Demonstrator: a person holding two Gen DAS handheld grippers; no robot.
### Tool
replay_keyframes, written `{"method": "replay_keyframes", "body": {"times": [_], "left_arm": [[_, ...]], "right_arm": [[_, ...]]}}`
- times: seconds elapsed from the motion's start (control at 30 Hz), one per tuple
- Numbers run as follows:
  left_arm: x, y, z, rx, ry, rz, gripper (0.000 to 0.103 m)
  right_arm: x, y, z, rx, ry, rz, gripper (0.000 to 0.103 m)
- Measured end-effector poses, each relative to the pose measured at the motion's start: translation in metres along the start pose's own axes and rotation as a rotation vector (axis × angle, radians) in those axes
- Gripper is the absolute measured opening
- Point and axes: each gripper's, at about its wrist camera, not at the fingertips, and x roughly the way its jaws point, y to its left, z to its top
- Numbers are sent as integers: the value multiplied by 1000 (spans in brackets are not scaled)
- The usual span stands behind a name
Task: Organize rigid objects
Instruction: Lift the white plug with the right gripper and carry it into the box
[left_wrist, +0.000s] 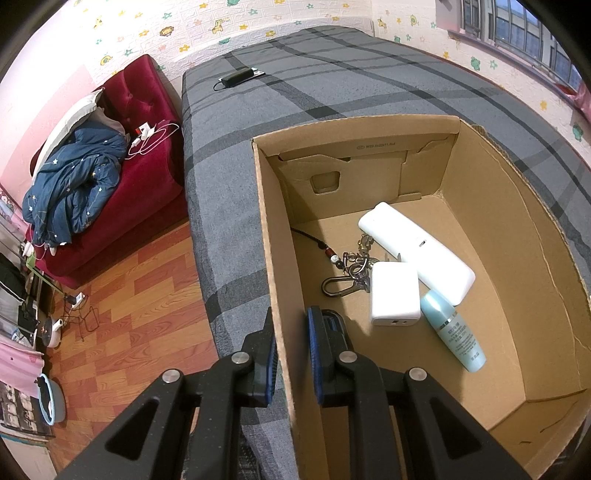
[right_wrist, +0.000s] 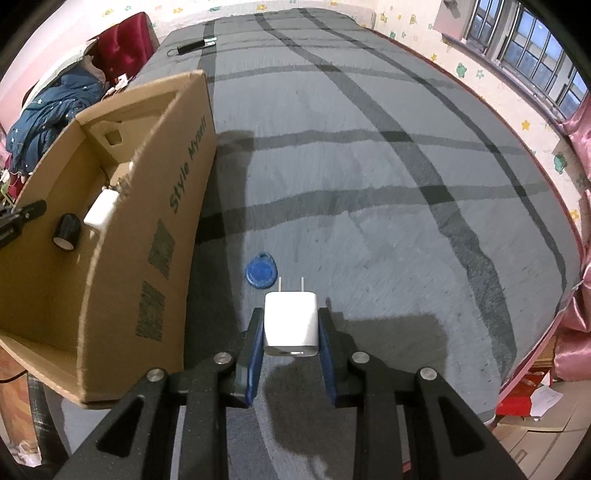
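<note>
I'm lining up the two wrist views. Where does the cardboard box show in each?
Left wrist: the cardboard box fills the right half; the left gripper has its jaws astride the near wall.
Right wrist: the cardboard box sits at left, printed side facing.
Shared landmark: black adapter on the bed's far end.

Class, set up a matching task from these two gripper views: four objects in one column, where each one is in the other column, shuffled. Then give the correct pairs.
Objects
1. small white plug charger
2. blue key fob
3. pale blue bottle
4. cardboard box wall

Places
A. lying inside the cardboard box
B. between the left gripper's fingers
C. held in the right gripper
D. on the grey bedspread, outside the box

Pairs: 1-C, 2-D, 3-A, 4-B
</note>
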Motion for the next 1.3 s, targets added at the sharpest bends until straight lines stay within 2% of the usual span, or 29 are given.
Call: {"method": "replay_keyframes", "body": {"times": [0.7,1.3], "left_arm": [[-1,1,1,0,0,1,16],[-2,-1,2,-6,2,-5,16]], "right_arm": [[-58,18,39,-27,-120,-3,28],[-78,67,68,-107,-182,42,28]]}}
